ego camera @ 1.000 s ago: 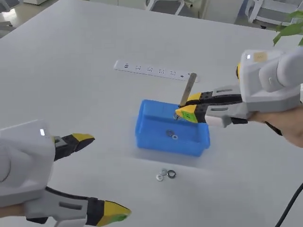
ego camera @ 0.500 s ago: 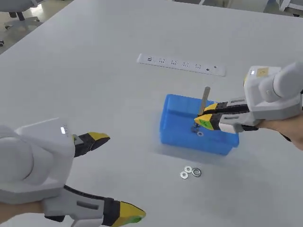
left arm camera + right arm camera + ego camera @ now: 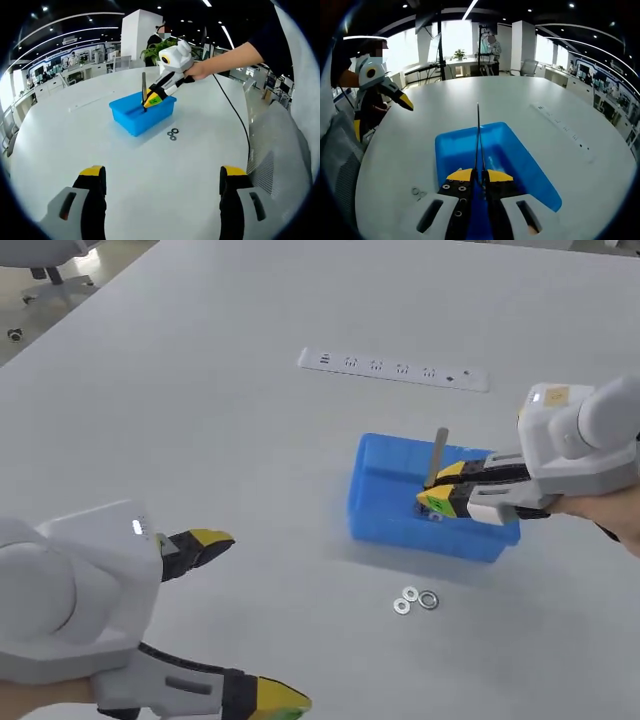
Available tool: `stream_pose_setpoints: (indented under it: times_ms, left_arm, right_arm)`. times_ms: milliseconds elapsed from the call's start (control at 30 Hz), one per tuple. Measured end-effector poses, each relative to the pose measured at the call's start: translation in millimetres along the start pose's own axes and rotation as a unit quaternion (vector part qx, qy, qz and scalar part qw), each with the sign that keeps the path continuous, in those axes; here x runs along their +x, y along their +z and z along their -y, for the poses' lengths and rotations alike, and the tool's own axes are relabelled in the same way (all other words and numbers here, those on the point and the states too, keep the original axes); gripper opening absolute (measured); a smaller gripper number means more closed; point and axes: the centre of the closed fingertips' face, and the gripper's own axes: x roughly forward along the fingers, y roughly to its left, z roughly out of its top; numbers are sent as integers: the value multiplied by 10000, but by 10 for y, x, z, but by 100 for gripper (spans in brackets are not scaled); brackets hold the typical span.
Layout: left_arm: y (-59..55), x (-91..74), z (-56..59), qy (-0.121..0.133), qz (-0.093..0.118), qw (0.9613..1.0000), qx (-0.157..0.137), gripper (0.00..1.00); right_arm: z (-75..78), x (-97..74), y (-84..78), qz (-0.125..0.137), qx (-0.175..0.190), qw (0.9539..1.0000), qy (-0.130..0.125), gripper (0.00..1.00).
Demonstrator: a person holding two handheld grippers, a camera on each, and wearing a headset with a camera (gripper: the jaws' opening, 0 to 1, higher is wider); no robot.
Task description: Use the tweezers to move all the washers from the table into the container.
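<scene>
Both grippers share one build: rounded pale-grey housings and black jaws with yellow tips touched with green. The left gripper [image 3: 250, 620] carries a small lit white lamp on top. The right gripper [image 3: 435, 502] has one too, beside a tan square label. Small round screws dot its black jaws in the right gripper view. A black cable [image 3: 235, 115] runs from it toward 5 o'clock. The sleeve [image 3: 272, 40], at 2 o'clock in the left gripper view, is dark navy.

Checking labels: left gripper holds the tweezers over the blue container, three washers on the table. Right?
Wrong side: the right gripper holds the tweezers, as the right gripper view shows. Blue container and three washers on the table are correct.
</scene>
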Motion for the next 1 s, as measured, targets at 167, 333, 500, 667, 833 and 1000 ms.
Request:
stream_pose_setpoints:
  times_ms: [167,333,500,667,833,1000]
  left_arm:
    - [-5,-14,-10,36,-8,10000,-11,99]
    - [-13,-25,-18,45,-20,10000,-34,99]
    - [-21,-34,-30,57,-44,10000,-9,99]
    - [-20,-52,-56,88,-55,9999,-10,99]
    - [13,-57,-75,113,-36,9999,0,99]
    - [94,-2,-83,75,1,9999,71,99]
  right_arm:
    - [-19,15,-16,17,63,10000,30,10]
    - [-21,13,-19,20,67,10000,21,10]
    - [-13,8,-14,56,138,9999,12,10]
    - [2,-3,-5,88,155,9998,-9,10]
    - [86,-96,110,289,251,9992,-131,10]
    - [113,-133,143,270,138,9994,-178,10]
